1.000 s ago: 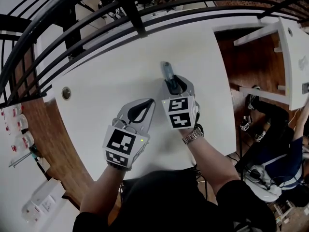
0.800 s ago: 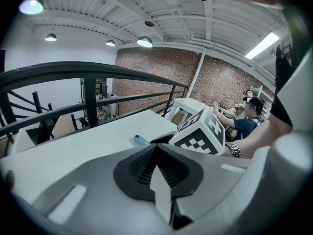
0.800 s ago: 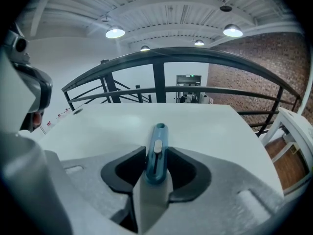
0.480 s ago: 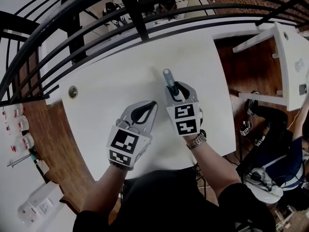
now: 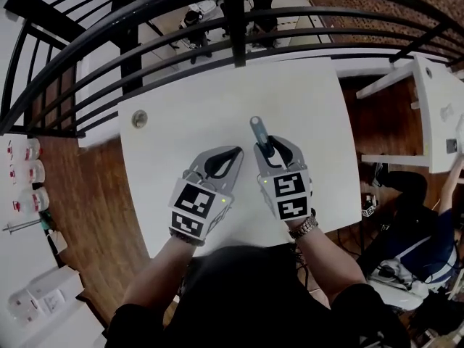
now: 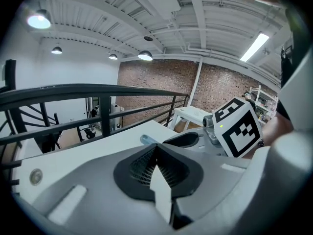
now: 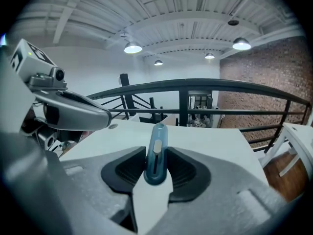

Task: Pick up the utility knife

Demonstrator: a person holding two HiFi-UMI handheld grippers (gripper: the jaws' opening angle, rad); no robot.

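Note:
A blue utility knife [image 5: 258, 132] sticks forward out of my right gripper [image 5: 267, 148], which is shut on its handle and holds it above the white table [image 5: 181, 114]. In the right gripper view the knife [image 7: 155, 148] stands between the two dark pads of the right gripper [image 7: 156, 156], its slider facing up. My left gripper [image 5: 230, 155] hovers just to the left, its jaws meeting at the tips with nothing in them. The left gripper view shows the left gripper [image 6: 157, 146] closed, with the knife's tip [image 6: 146, 140] and the right gripper [image 6: 188, 140] beyond it.
A black railing [image 5: 232, 6] curves round the table's far side. A round grommet [image 5: 139, 119] sits at the table's far left corner. To the right stand a white stool [image 5: 435, 114] and a seated person [image 5: 406, 223]. Bottles [image 5: 22, 172] stand at the left.
Both grippers have risen off the table and drawn back toward me. The knife has come up with the right gripper. The left gripper stays closed and empty.

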